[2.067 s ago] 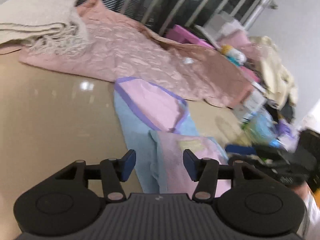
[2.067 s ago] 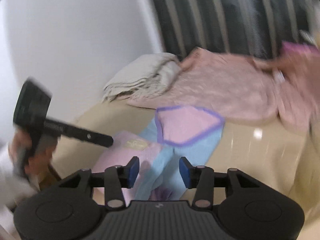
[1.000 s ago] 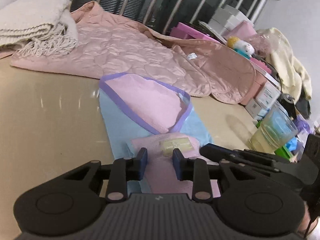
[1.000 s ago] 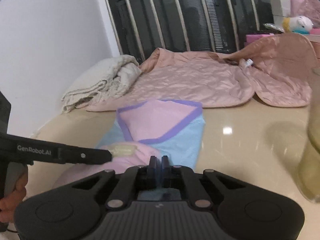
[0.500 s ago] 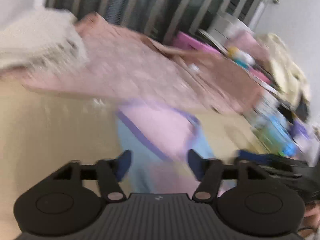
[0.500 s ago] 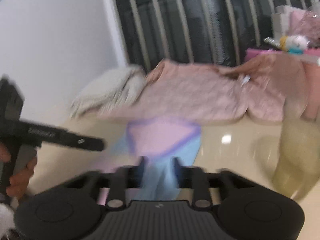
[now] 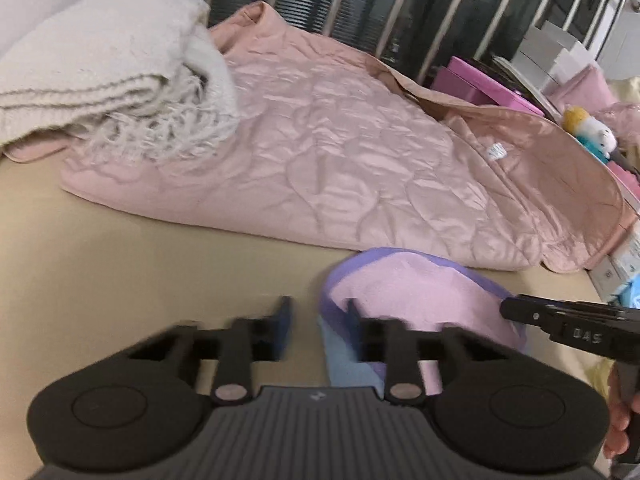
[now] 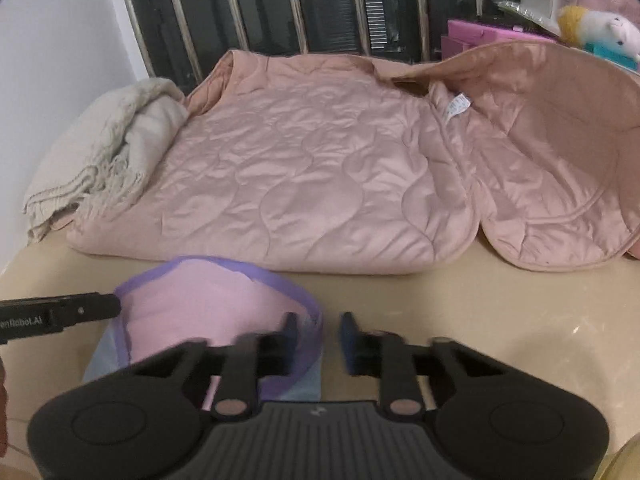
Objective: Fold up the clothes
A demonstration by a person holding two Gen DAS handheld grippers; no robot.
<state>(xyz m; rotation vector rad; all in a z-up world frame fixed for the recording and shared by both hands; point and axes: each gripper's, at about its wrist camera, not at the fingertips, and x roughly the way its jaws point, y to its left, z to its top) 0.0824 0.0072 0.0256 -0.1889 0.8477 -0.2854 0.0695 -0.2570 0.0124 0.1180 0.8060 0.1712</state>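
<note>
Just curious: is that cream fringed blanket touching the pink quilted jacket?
Touching. The left wrist view shows the blanket with its fringe lying on the jacket at its edge.

We see a glossy beige desk (image 8: 520, 300) that carries soft highlights from overhead light. Behind it stands a row of pale metal bars (image 8: 236, 8) before dark slatted panels (image 7: 360, 4). A plain white wall (image 8: 60, 40) closes the left side in the right wrist view. At the far right we make out stacked magenta boxes (image 8: 480, 36), white cartons (image 7: 556, 52), and a small plush toy with a yellow tuft (image 8: 600, 28) resting among the clutter.
</note>
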